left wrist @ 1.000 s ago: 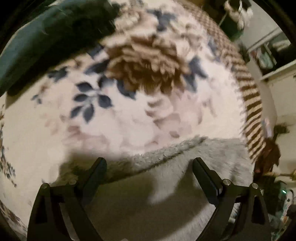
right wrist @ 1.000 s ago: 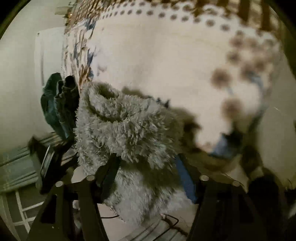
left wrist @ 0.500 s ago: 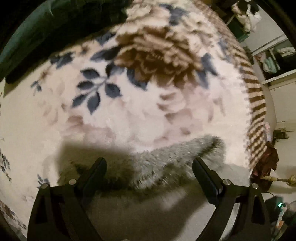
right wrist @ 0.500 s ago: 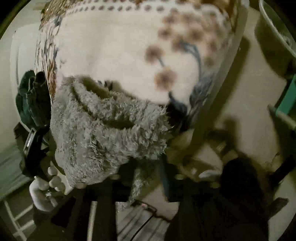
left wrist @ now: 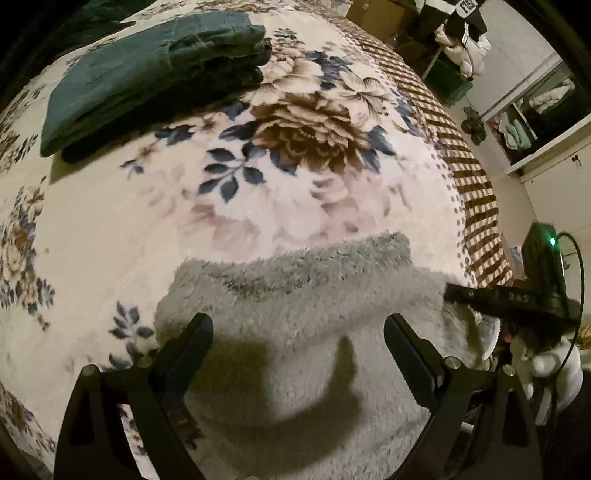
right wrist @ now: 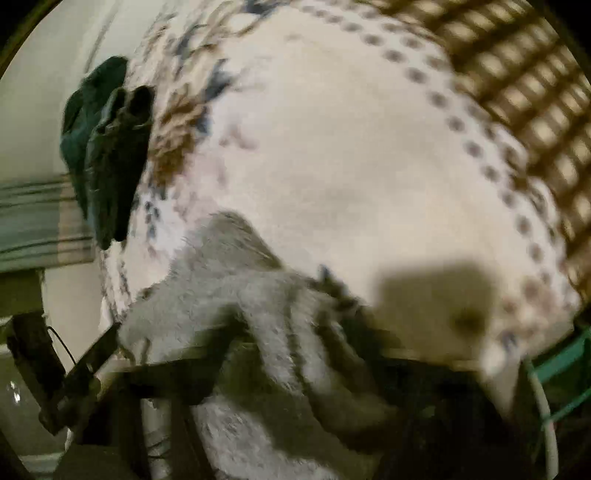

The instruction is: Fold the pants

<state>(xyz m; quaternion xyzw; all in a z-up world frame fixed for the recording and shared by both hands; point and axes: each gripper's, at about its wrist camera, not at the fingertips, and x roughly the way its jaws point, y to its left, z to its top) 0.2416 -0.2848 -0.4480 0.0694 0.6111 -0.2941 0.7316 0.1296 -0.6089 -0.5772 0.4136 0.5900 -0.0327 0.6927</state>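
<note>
Fluffy grey pants (left wrist: 314, 295) lie folded on the floral blanket (left wrist: 110, 229), their folded edge facing away from me. My left gripper (left wrist: 297, 321) hovers open above them with nothing between its fingers. My right gripper (left wrist: 495, 297) shows as a dark bar at the pants' right edge. The right wrist view is blurred: the grey pants (right wrist: 221, 295) run in a narrow bunch between the dark fingers of my right gripper (right wrist: 291, 354), whose jaws are closing on the fabric.
A stack of folded dark green pants (left wrist: 147, 70) rests at the far left of the bed. The blanket's brown checked border (left wrist: 476, 206) marks the bed's right edge. Beyond it are shelves and hanging clothes (left wrist: 461, 33). A person's white-gloved hand (left wrist: 550, 362) holds the right gripper.
The left gripper has risen and pulled back, bringing the green stack into view. The right gripper rolled and swung over the bed; the grey pants, earlier hanging bunched, now lie spread on the blanket.
</note>
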